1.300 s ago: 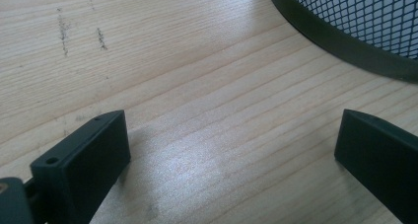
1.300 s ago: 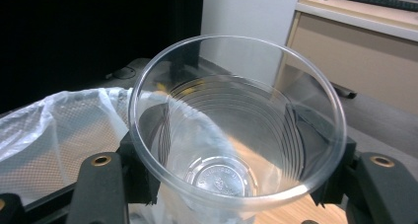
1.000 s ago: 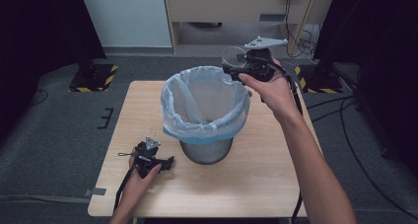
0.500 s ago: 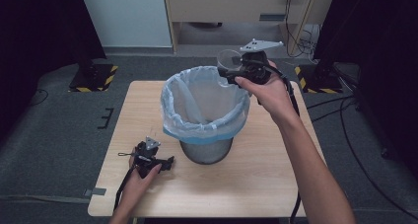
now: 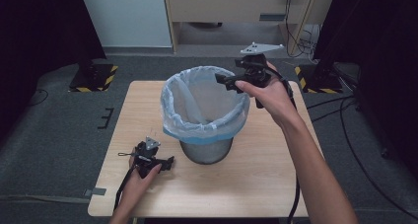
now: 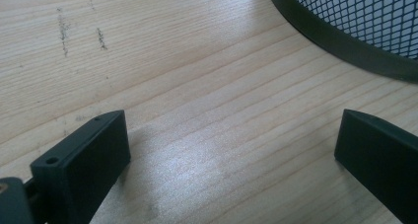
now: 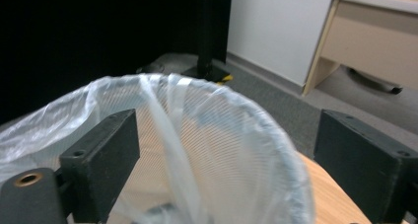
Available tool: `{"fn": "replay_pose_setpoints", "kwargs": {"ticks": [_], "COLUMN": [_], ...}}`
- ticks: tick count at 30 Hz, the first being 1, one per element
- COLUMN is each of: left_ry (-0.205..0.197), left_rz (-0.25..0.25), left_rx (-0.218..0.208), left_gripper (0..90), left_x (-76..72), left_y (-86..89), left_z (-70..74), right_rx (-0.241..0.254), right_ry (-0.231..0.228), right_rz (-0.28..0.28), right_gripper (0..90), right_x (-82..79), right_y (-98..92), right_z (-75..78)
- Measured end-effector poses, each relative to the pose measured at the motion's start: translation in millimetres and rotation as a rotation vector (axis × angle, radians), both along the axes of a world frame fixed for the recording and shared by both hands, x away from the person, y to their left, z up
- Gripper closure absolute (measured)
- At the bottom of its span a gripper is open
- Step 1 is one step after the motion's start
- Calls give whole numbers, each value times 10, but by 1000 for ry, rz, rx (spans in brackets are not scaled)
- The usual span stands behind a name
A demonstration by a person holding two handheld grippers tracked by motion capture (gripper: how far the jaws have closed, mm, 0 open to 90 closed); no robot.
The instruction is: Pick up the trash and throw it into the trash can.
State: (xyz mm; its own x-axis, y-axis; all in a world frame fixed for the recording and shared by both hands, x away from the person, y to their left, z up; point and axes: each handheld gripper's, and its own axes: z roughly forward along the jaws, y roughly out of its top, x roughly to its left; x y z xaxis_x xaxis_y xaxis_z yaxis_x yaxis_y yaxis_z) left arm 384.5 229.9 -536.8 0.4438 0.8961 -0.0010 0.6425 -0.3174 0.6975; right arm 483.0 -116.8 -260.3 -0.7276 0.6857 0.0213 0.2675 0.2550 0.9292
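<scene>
High view: we record a pale wooden worktop (image 5: 266,184) carrying one mesh waste bin (image 5: 206,152) near its centre, lined with a translucent bag (image 5: 197,103) whose blue-tinted edge is folded down over the rim. We list the left tongs (image 5: 170,161) low on the worktop, just left of the bin's base, held by the left hand (image 5: 143,173) with a cable trailing toward the near edge. We list the right tongs (image 5: 223,80) raised at the bin's far right rim, held by the right hand (image 5: 268,93), jaws pointing left over the bag's opening, grey three-cornered plate on top. Grey carpet, a white panel and a wooden cabinet lie beyond the worktop. Left gripper view: we note the left tongs (image 6: 231,150) spread wide with nothing between them, bare wood grain below, faint scuff marks (image 6: 79,29) farther off, and the bin's dark base ring (image 6: 335,41) with mesh above at upper right. Right gripper view: we note the right tongs (image 7: 224,160) spread wide and empty, the bag's rim (image 7: 207,115) lying between and beyond the jaws, apart from both.
</scene>
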Motion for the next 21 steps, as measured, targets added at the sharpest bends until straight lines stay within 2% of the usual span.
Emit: {"fn": "replay_pose_setpoints", "kwargs": {"ticks": [3,5,10,15,21], "left_ry": [0,1,2,2,2], "left_rz": [0,-1,-2,-2,-2], "left_rx": [-1,0,1,1,1], "left_gripper": [0,0,0,0,0], "left_x": [0,0,0,0,0], "left_y": [-1,0,1,1,1], "left_z": [0,0,1,1,1], "right_rx": [23,51,80,68,41], "right_ry": [-1,-3,25,60,107], "right_rz": [-39,-84,-187,-260,-296], "right_gripper": [71,70,65,65,68], "right_x": [20,43,121,167,189], "right_y": [-137,-278,-600,-832,-950], "right_z": [-17,-63,-254,-527,-887]}}
